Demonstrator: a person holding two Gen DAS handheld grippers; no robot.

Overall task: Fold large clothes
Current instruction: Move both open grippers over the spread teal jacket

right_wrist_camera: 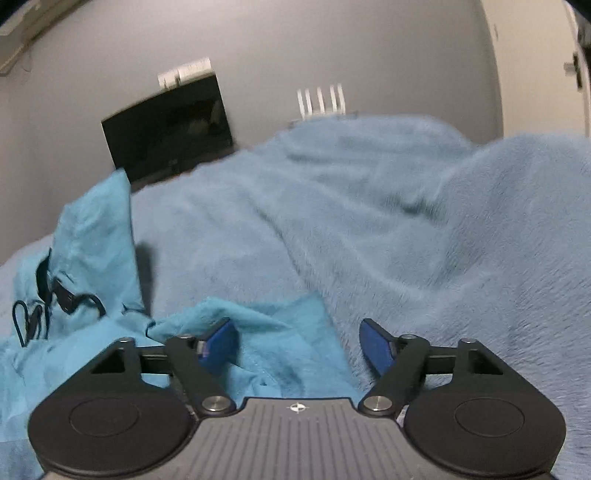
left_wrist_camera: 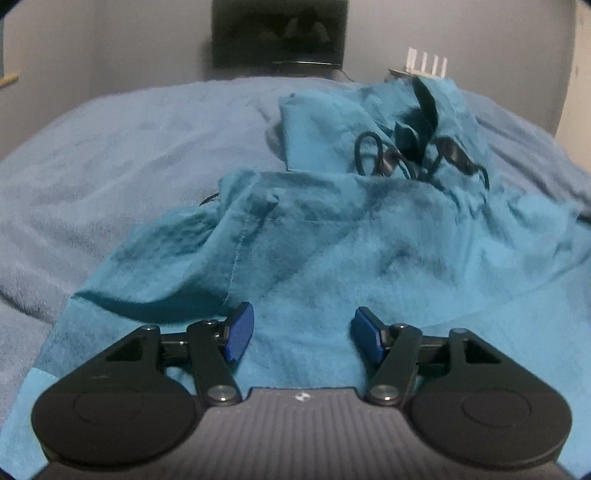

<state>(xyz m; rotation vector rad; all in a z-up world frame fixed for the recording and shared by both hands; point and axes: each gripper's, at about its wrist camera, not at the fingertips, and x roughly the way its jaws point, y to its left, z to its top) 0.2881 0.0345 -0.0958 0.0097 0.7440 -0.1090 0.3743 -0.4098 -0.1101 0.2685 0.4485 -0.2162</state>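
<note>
1. A large teal fleece garment (left_wrist_camera: pixel 332 251) lies rumpled on a pale blue fuzzy blanket (left_wrist_camera: pixel 129 155), bunched into folds, with a stitched seam running down its near left part.
2. Thin black drawstring cords with dark toggles (left_wrist_camera: pixel 417 158) loop over the raised far part of the garment, which may be a hood; the blur leaves that uncertain.
3. In the right wrist view the garment (right_wrist_camera: pixel 92 240) fills the left side, and one flat corner of it (right_wrist_camera: pixel 280 332) reaches toward the middle of the blanket (right_wrist_camera: pixel 424 240).
4. The left hand-held gripper (left_wrist_camera: pixel 302 334) hangs over the near part of the garment, its blue pads (left_wrist_camera: pixel 240 336) standing apart with only flat cloth seen beneath the gap and nothing pinched.
5. The right hand-held gripper (right_wrist_camera: pixel 297 347) is over that corner's right edge, its jaws also spread; the left pad (right_wrist_camera: pixel 218 345) is above teal cloth, the right pad above blanket, gripping nothing.
6. Beyond the blanket stands a dark rectangular screen (left_wrist_camera: pixel 279 33) against a grey wall (right_wrist_camera: pixel 295 44).
7. A small white ribbed object (left_wrist_camera: pixel 426 61) shows just behind the garment's highest fold.
</note>
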